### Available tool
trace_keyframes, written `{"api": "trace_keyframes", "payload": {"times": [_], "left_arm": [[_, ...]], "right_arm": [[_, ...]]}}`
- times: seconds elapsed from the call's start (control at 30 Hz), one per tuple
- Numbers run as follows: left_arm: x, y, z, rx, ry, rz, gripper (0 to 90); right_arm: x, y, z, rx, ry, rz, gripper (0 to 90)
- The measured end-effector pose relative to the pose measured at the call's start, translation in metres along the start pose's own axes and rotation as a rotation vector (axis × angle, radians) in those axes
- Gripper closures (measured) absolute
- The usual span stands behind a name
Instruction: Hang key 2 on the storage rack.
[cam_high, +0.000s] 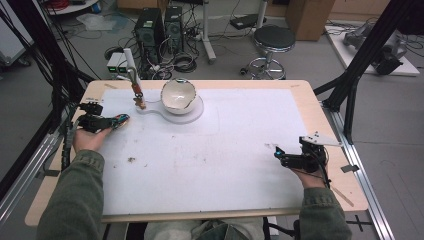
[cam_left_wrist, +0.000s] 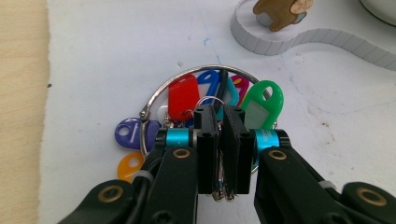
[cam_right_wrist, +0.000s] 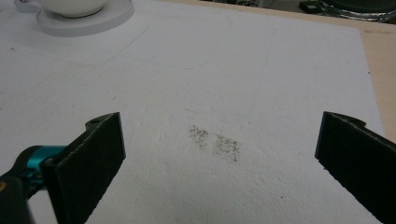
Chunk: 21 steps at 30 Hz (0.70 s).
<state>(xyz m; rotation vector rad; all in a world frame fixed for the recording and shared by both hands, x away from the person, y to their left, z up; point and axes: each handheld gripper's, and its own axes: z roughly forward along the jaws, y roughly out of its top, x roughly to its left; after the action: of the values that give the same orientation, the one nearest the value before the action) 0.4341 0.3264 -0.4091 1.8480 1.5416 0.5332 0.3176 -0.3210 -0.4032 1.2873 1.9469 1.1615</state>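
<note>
A large metal key ring (cam_left_wrist: 161, 91) carrying several coloured plastic tags lies on the white mat (cam_high: 225, 145) near its left edge. Among them are a red tag (cam_left_wrist: 183, 96), a green tag (cam_left_wrist: 262, 105), and purple and orange ones at the left. My left gripper (cam_left_wrist: 219, 112) is shut on the ring's thin wire loops, which stick out between the pads. From above, the left gripper (cam_high: 107, 121) points right with the tags (cam_high: 121, 118) at its tip. My right gripper (cam_high: 277, 152) rests at the mat's right side. Its jaws (cam_right_wrist: 219, 140) stand wide open over bare mat.
A white bowl (cam_high: 178, 94) sits on a white keyhole-shaped stand (cam_high: 192, 114) at the back centre. A small brown figure (cam_high: 140, 102) stands on the stand's left lobe (cam_left_wrist: 280, 39). The wooden table edge (cam_high: 320, 130) frames the mat. Some dark crumbs (cam_high: 131, 160) lie by my left forearm.
</note>
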Motion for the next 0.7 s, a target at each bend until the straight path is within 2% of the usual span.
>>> {"api": "trace_keyframes", "payload": {"times": [0.37,0.6,0.7], "left_arm": [[0.011,0.006,-0.022,-0.065,0.007,-0.045,84.1],[0.010,0.019,-0.037,-0.100,0.003,-0.031,84.1],[0.013,0.020,-0.042,-0.115,-0.002,-0.058,84.1]], "right_arm": [[0.000,0.000,0.000,-0.002,0.001,0.002,0.6],[0.000,0.000,0.001,0.001,0.003,-0.001,0.5],[-0.001,0.000,0.001,0.002,0.005,0.001,0.6]]}}
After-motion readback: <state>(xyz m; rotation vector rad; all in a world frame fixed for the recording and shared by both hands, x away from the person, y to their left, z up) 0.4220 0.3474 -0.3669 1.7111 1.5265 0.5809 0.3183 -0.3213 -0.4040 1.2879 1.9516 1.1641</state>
